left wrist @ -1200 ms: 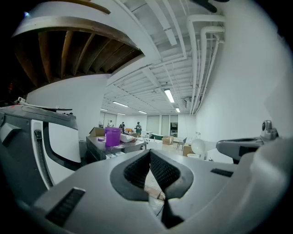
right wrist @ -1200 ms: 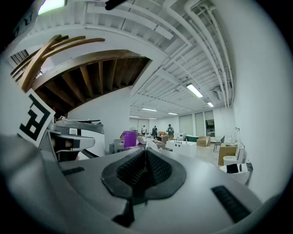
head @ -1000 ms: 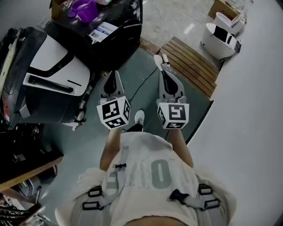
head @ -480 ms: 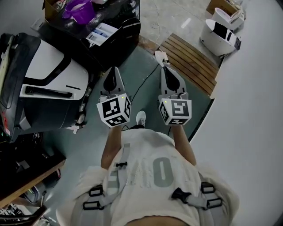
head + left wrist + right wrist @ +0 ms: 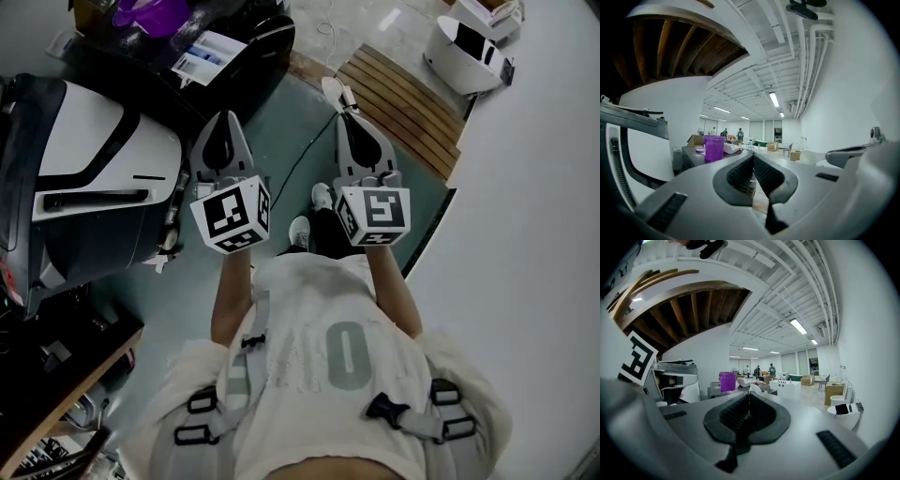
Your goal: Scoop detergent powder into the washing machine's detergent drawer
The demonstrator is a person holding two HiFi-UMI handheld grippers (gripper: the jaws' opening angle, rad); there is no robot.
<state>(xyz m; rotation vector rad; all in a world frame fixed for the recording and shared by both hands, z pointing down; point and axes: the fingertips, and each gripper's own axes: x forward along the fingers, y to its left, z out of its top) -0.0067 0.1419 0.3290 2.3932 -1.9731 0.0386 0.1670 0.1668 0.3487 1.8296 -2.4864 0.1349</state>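
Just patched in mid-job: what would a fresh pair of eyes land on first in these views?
The left tool and right tool stand out first, held side by side in front of the person, both shut on nothing. To the left sits a big black-and-white machine, with a purple cup on the dark table beyond it. A slatted wooden platform lies ahead to the right.

L gripper [image 5: 223,122] moved up-left; 2nd shoe [image 5: 322,196] now in view, stepped fwd.
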